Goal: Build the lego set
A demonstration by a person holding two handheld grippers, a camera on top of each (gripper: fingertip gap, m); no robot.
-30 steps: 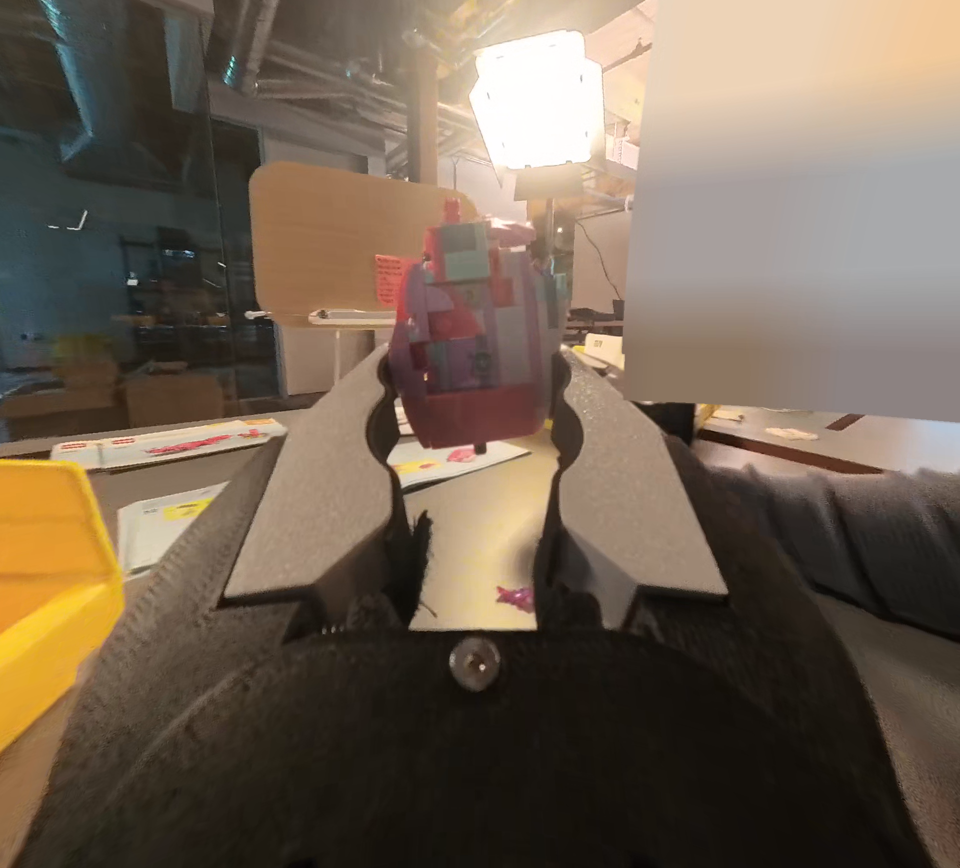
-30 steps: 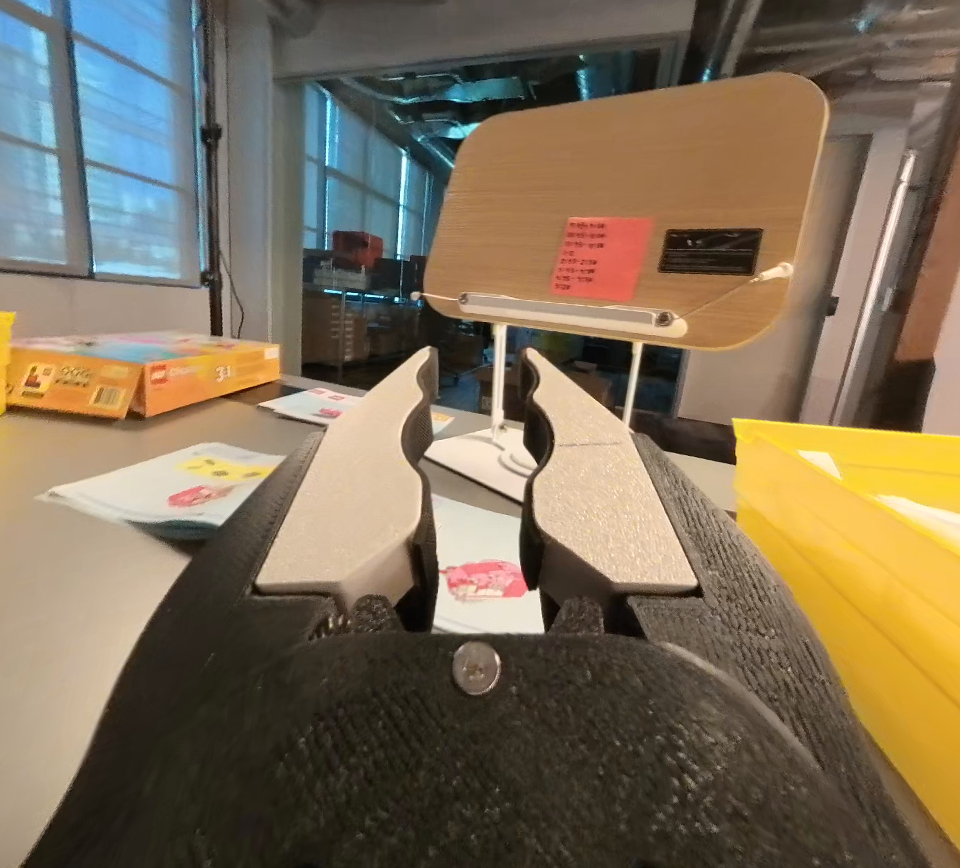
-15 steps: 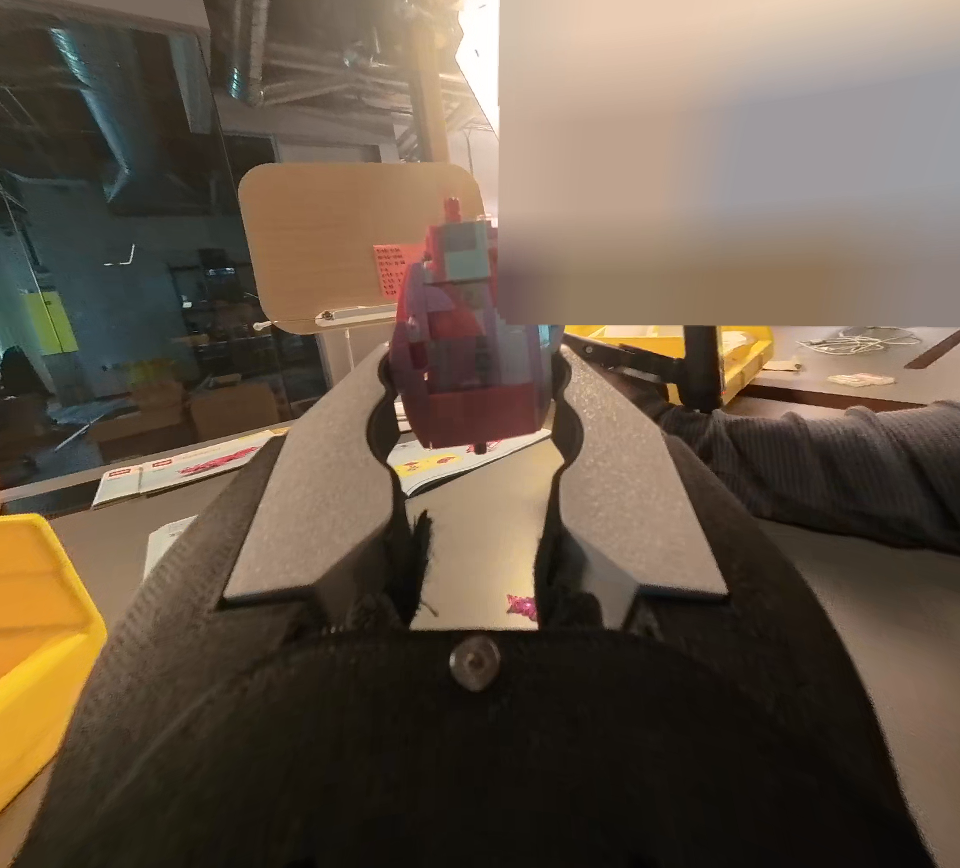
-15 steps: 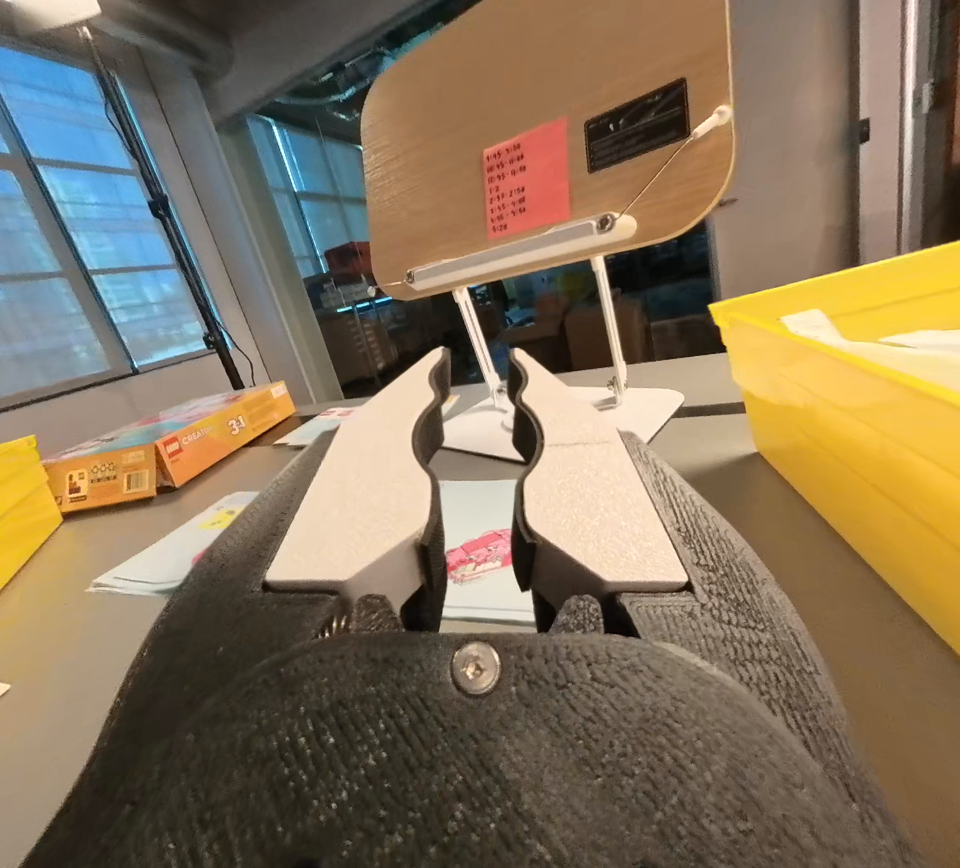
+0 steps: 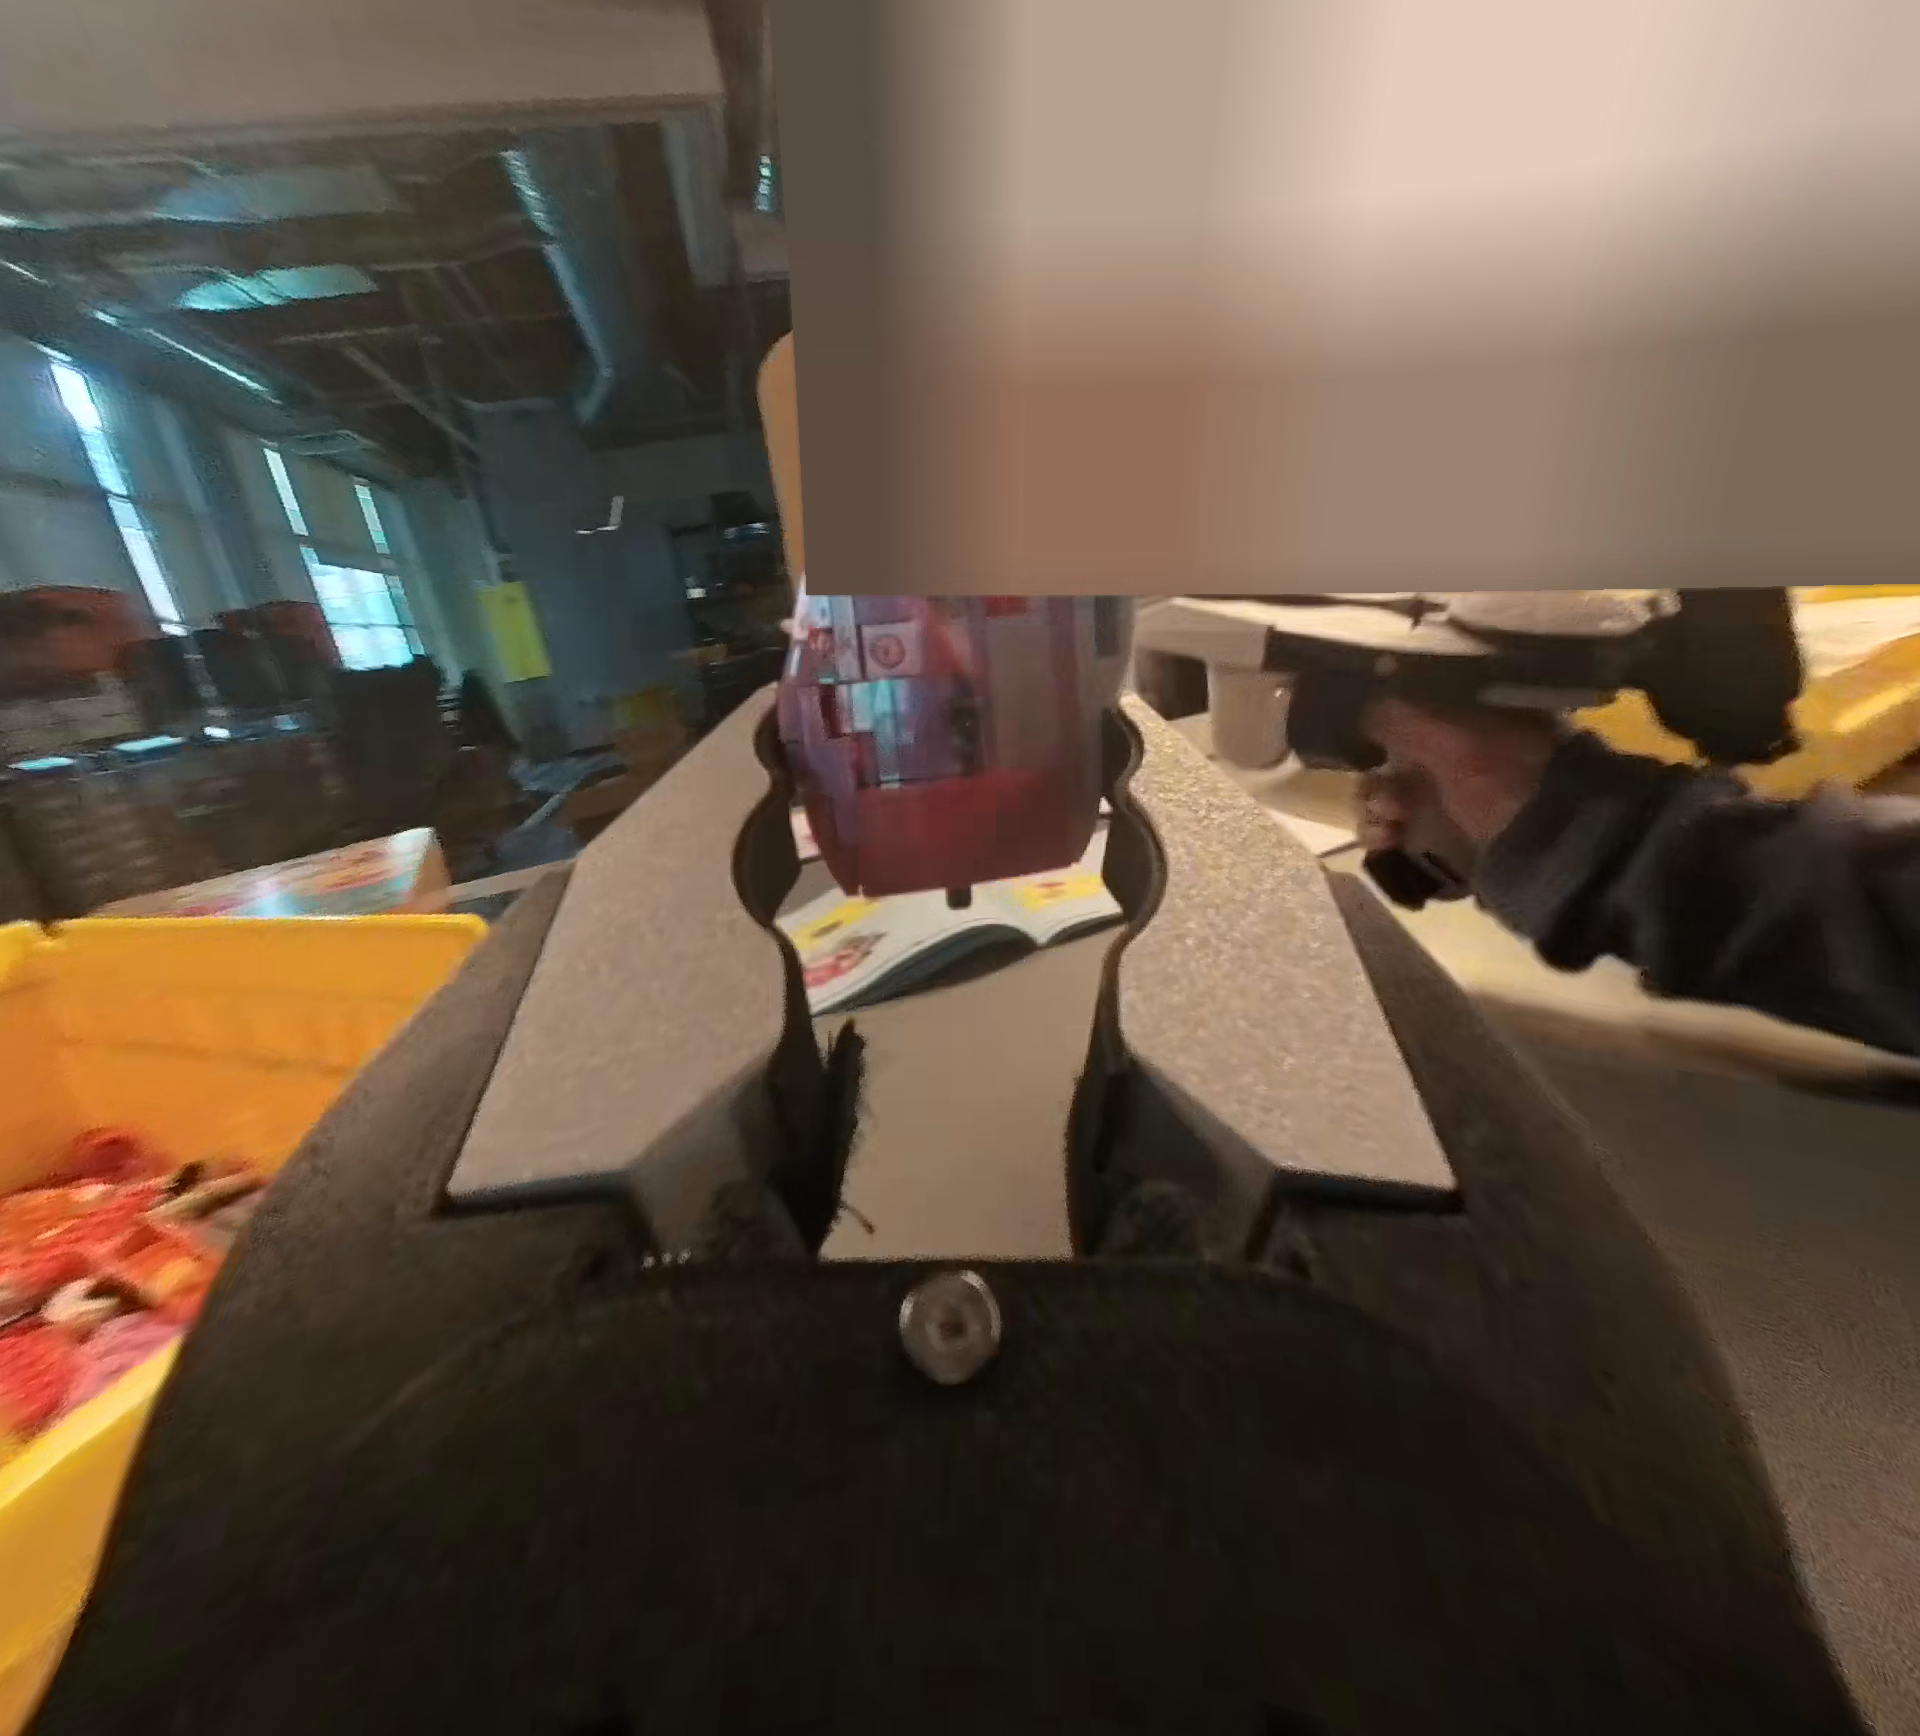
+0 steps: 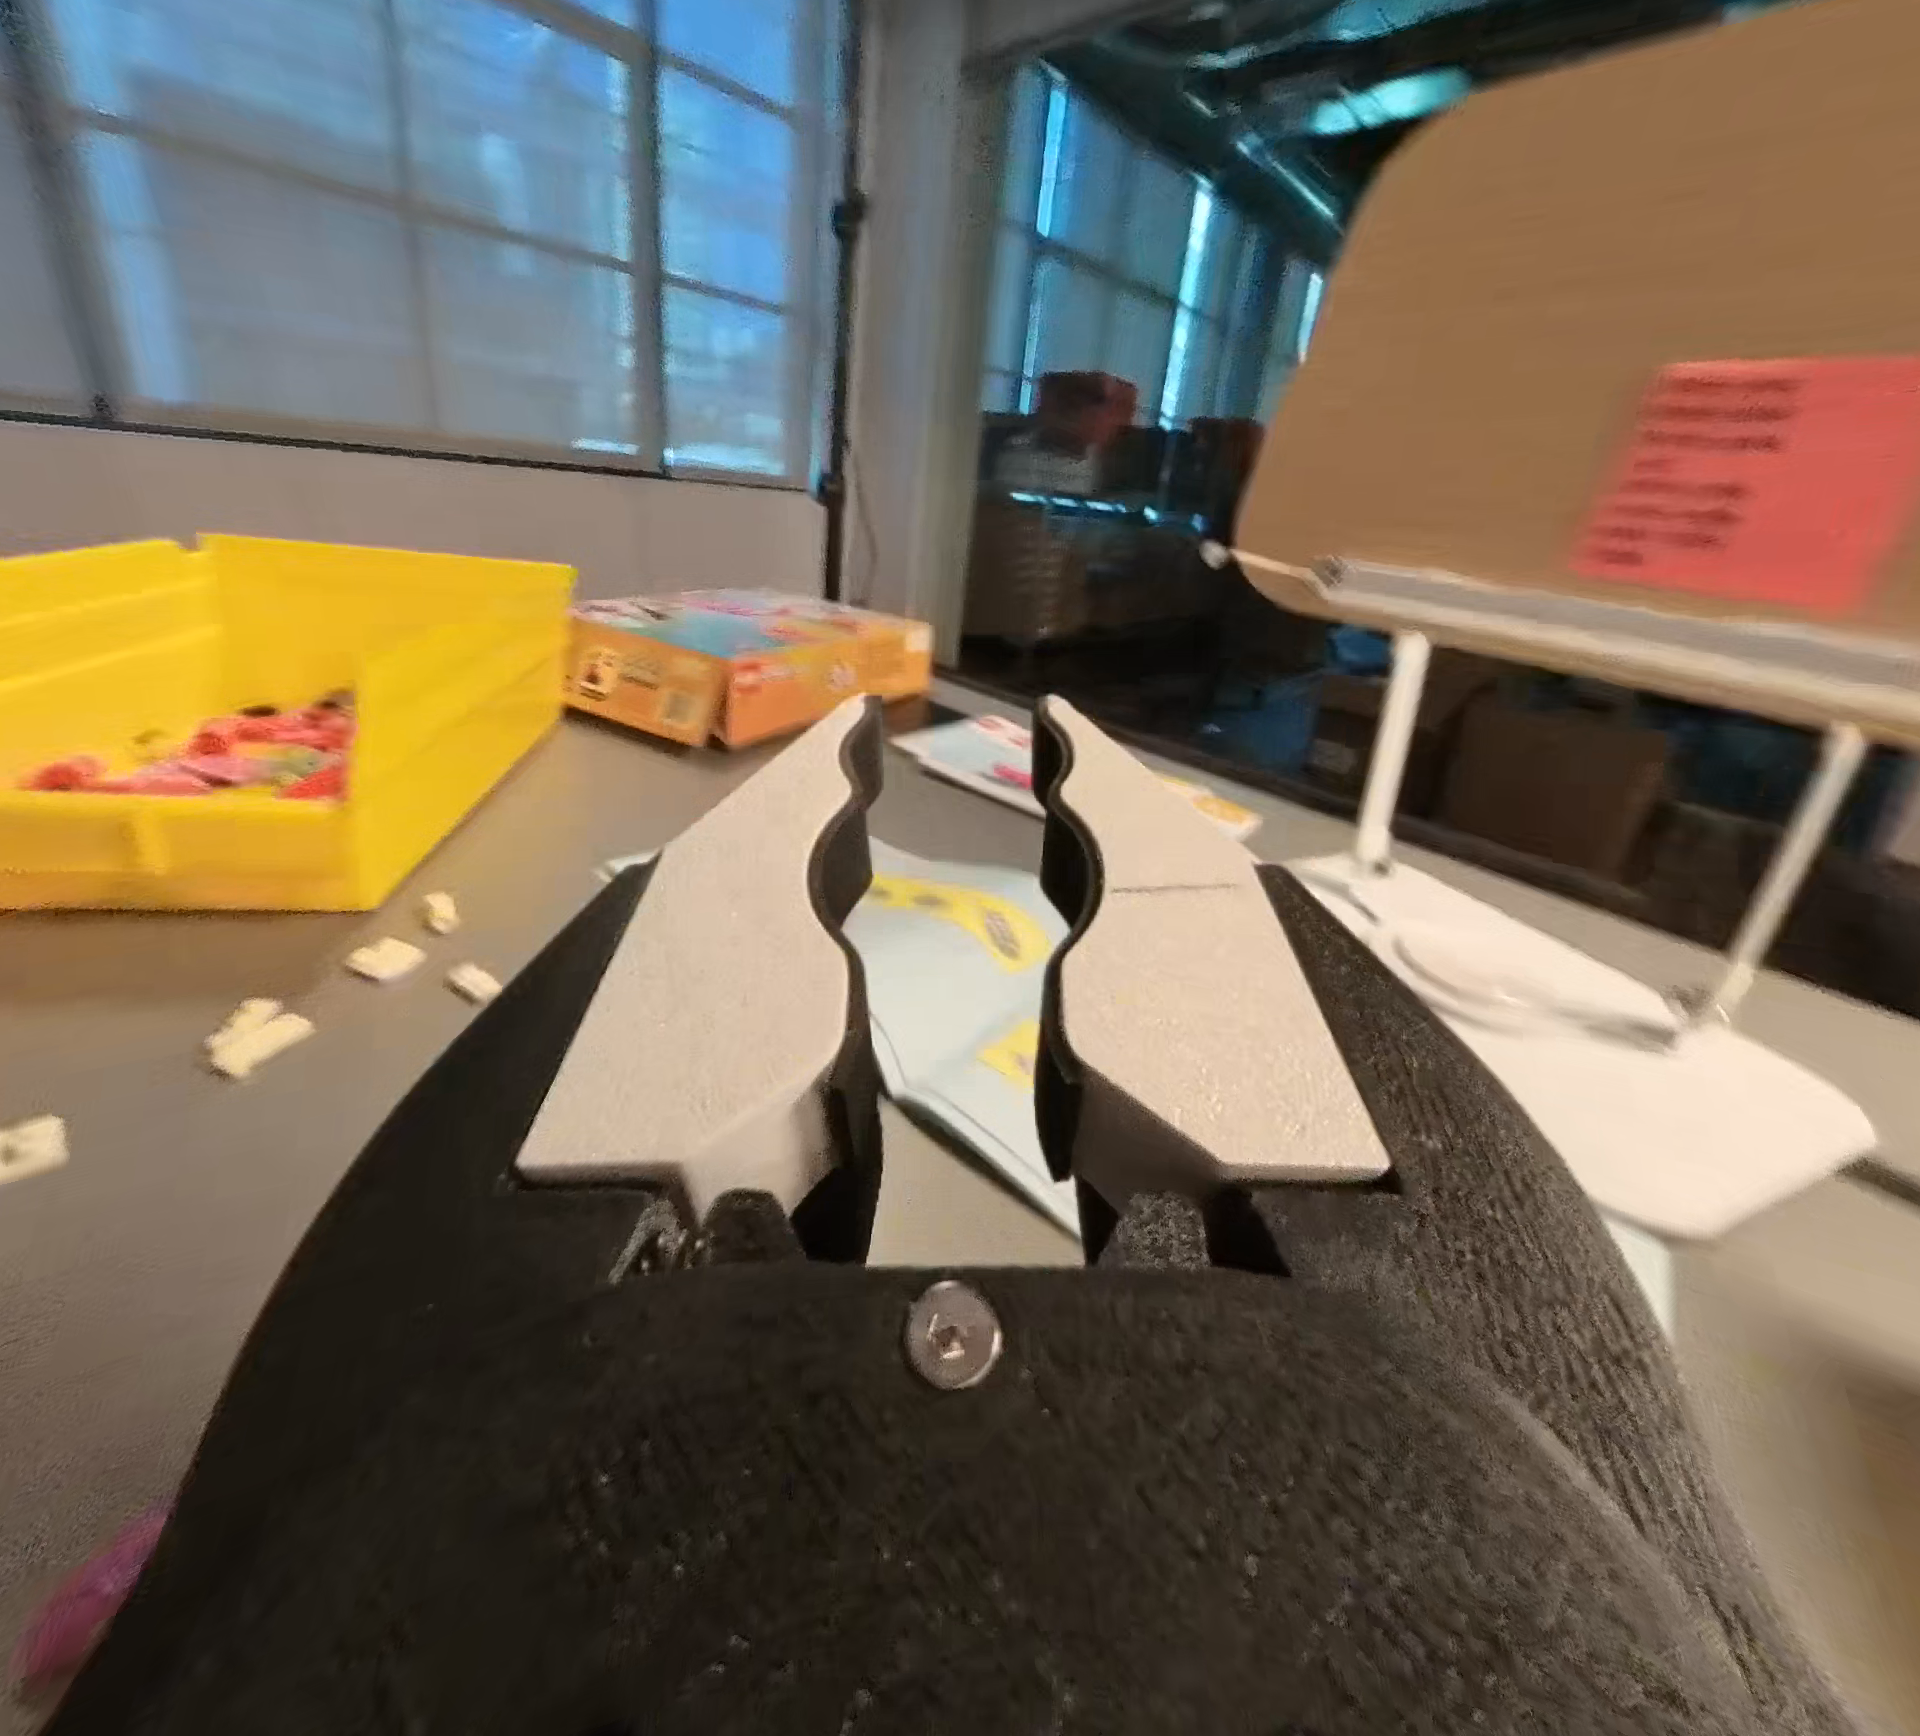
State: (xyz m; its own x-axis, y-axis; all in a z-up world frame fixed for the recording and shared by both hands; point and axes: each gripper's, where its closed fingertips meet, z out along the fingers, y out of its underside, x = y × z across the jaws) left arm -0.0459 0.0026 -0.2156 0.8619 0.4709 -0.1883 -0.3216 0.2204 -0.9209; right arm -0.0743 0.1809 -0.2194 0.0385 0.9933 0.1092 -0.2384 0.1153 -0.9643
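My left gripper [image 5: 948,720] is shut on a brick-built model [image 5: 935,751] in dark red, purple and light blue. Both pads press its sides and hold it above the table. The model's top is hidden by a blurred patch. My right gripper [image 6: 956,720] is open and empty, above an open booklet [image 6: 956,959] on the grey table [image 6: 208,1271]. It also shows in the left wrist view [image 5: 1216,647], to the right of the model, held by a hand with a dark sleeve [image 5: 1714,865].
A yellow bin [image 6: 457,710] holding red and pink bricks [image 6: 208,741] stands at the left, also in the left wrist view [image 5: 208,1011]. An orange box [image 6: 748,658] lies behind it. Small white bricks [image 6: 384,959] are scattered on the table. A wooden book stand [image 6: 1558,336] is at the right. Spacing between my two grippers at the tips: around 20 cm.
Both views have swung left, towards the yellow bin. The right gripper's fingers closed a little on air, then parted again. The model has stayed in the left gripper's grasp.
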